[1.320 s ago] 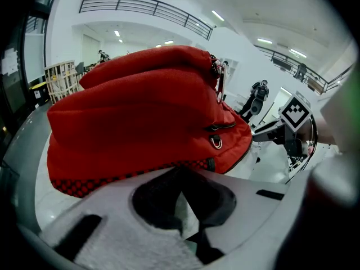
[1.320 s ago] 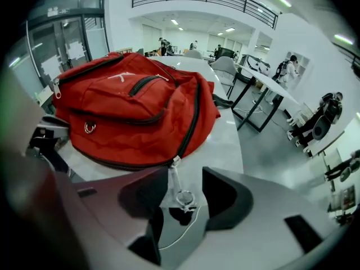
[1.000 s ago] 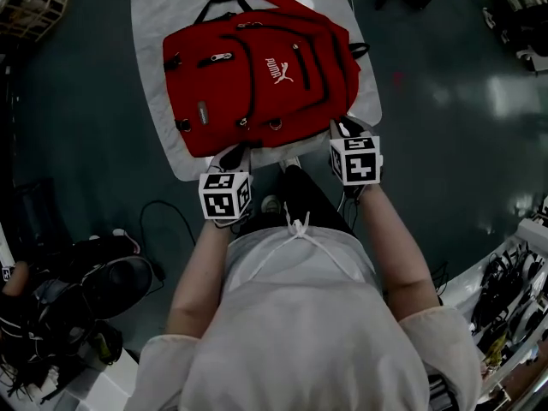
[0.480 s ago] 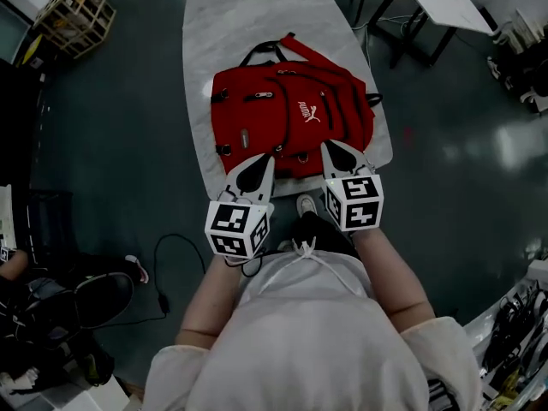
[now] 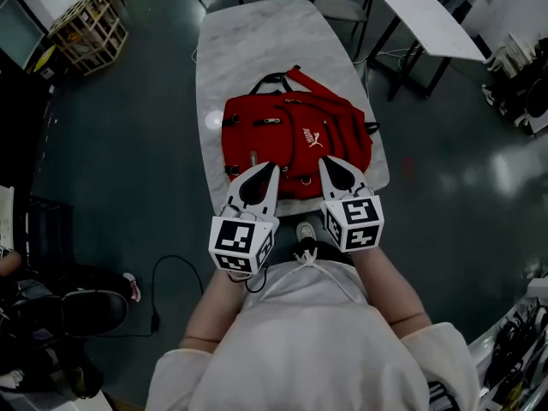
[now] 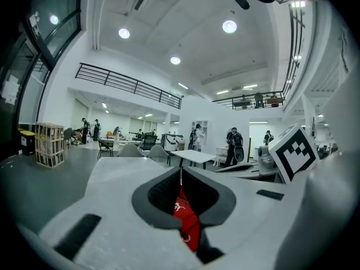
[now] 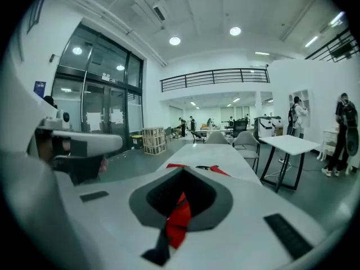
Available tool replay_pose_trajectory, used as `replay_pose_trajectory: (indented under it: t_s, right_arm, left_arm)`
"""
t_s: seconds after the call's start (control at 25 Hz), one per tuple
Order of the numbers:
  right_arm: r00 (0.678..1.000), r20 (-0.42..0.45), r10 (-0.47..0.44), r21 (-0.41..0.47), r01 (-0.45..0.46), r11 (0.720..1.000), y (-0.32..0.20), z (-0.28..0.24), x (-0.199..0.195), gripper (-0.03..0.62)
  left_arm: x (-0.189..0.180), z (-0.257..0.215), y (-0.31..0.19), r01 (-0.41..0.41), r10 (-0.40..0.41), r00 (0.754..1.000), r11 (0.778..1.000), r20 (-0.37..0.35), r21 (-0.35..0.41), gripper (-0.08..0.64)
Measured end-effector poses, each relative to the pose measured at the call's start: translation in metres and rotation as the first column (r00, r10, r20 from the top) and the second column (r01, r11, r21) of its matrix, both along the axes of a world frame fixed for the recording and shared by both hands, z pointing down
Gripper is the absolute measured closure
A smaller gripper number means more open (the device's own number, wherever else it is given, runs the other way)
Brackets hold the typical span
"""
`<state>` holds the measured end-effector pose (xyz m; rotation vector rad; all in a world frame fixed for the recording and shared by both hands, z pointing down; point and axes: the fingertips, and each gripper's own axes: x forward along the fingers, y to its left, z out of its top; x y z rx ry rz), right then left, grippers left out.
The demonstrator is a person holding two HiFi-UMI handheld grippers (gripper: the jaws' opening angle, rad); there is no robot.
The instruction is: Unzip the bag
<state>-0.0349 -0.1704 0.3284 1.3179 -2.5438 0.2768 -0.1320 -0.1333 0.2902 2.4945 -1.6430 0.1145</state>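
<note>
A red backpack (image 5: 295,131) lies flat on the marble table (image 5: 257,45), with black zips and a white logo on its front. Both grippers are held in the air above its near edge and point towards it. My left gripper (image 5: 269,169) is shut with nothing in it; a strip of the red backpack (image 6: 185,218) shows through the hollow of its jaws. My right gripper (image 5: 326,163) has just been closing and now stands shut, nothing between its pads. Past its jaws I see the backpack (image 7: 179,218) again.
A white folding table (image 5: 428,24) and grey chairs (image 5: 342,7) stand beyond the marble table. A wooden crate (image 5: 86,32) sits at the far left. A black cable (image 5: 163,289) lies on the dark floor at the left. People stand far off in the hall.
Both grippers have risen from the table's near edge and tipped up towards level. The head view has pulled back, so the backpack looks smaller. The right jaws have come together.
</note>
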Motion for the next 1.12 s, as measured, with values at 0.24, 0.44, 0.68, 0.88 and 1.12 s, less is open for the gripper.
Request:
replay_pose_trajectory:
  t_s: [0.24,0.44,0.68,0.88,1.12]
  right_arm:
    - [1.000,0.001,-0.007,0.010,0.007,1.000,0.002,-0.004,-0.001,0.566]
    - [0.999,-0.034,-0.011,0.015,0.011,1.000,0.006,-0.001,-0.001,0.566]
    - [0.997,-0.079,-0.024,0.011,0.025,1.000,0.014,0.004,-0.002,0.566]
    - [0.997,-0.075,-0.017,-0.004,0.017,1.000,0.015,0.008,-0.001,0.566]
    - [0.995,-0.093,-0.021,-0.015,0.020,1.000,0.019,0.015,-0.002,0.566]
  left_arm:
    - [-0.003,-0.002,-0.002,0.009,-0.009,1.000,1.000,-0.001,0.003,0.537]
    - [-0.002,0.003,-0.004,0.010,-0.010,1.000,1.000,0.005,-0.001,0.537]
    - [-0.002,0.013,-0.001,0.016,-0.016,1.000,1.000,-0.004,-0.027,0.537]
    - [-0.001,0.016,0.002,0.008,-0.008,1.000,0.999,-0.003,-0.040,0.537]
    - [0.000,0.020,0.004,0.002,-0.001,1.000,0.999,0.003,-0.044,0.537]
